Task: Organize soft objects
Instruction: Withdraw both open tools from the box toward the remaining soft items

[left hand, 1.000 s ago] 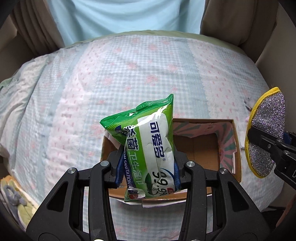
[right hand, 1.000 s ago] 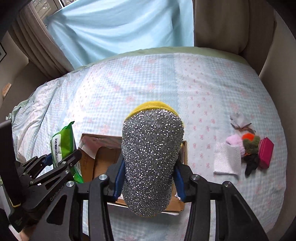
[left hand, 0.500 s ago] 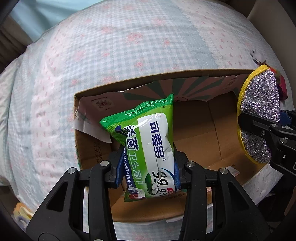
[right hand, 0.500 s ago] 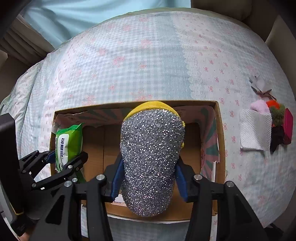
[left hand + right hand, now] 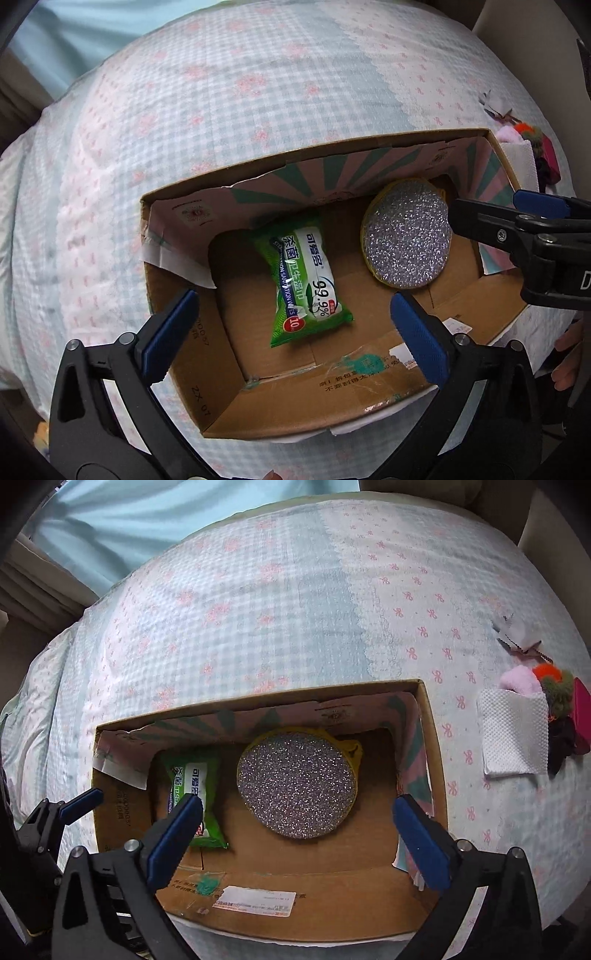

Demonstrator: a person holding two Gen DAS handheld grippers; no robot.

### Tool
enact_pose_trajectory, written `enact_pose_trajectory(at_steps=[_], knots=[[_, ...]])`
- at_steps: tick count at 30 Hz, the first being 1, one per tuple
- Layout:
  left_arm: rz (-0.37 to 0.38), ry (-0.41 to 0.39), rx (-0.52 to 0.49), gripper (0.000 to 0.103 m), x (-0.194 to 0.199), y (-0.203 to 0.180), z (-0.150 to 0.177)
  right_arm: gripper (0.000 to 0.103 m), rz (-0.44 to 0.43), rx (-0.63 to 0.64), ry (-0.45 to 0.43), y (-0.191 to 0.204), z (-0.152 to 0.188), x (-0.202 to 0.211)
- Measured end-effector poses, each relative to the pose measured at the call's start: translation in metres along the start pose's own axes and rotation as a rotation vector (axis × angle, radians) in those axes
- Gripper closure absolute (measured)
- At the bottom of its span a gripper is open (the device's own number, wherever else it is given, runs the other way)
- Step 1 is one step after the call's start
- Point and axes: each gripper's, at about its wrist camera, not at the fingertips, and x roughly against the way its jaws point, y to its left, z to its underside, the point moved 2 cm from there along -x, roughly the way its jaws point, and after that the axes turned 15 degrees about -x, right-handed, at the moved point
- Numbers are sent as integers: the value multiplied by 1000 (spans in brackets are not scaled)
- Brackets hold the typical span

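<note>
An open cardboard box sits on the bed. A green wet-wipes pack lies flat on its floor at the left. A round silver glitter sponge with a yellow edge lies on the floor at the right. My left gripper is open and empty above the box's near side. My right gripper is open and empty above the sponge; it also shows in the left wrist view.
A white cloth, a pink soft piece, an orange-green pompom and a magenta pouch lie on the bedspread right of the box. A light blue sheet hangs behind the bed.
Both grippers have opened. The wipes pack and the sponge have dropped from the fingers onto the box floor.
</note>
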Motion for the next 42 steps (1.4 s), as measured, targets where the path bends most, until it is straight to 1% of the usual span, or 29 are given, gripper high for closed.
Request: enact_pose_trajectory(at_steps=[3, 7, 13, 18, 21, 24, 29, 33, 36, 39, 42], knots=[[-7, -11, -2, 0, 7, -1, 3, 0, 12, 2, -11, -2, 4, 3], [-9, -27, 18, 0, 19, 1, 7, 0, 7, -12, -24, -5, 10, 11], [-27, -54, 67, 0, 55, 6, 15, 0, 13, 6, -46, -2, 20, 33], [-9, -108, 126, 0, 95, 8, 17, 0, 12, 44, -96, 4, 26, 78], [-23, -141, 138, 0, 119, 3, 12, 0, 6, 87, -142, 5, 29, 114], [-34, -181, 149, 0, 144, -6, 5, 0, 19, 122, -190, -2, 31, 150], [-58, -236, 155, 0, 177, -40, -16, 0, 37, 120, -269, -36, 26, 204], [-110, -279, 159, 0, 197, -79, -37, 0, 16, 93, -331, -79, 15, 245], [-139, -283, 169, 0, 204, -114, -55, 0, 4, 99, -360, -114, 1, 265], [-133, -297, 174, 0, 205, -151, -77, 0, -2, 132, -382, -149, -17, 279], [-101, -291, 194, 0, 194, -184, -101, 0, -16, 151, -399, -184, -42, 286]])
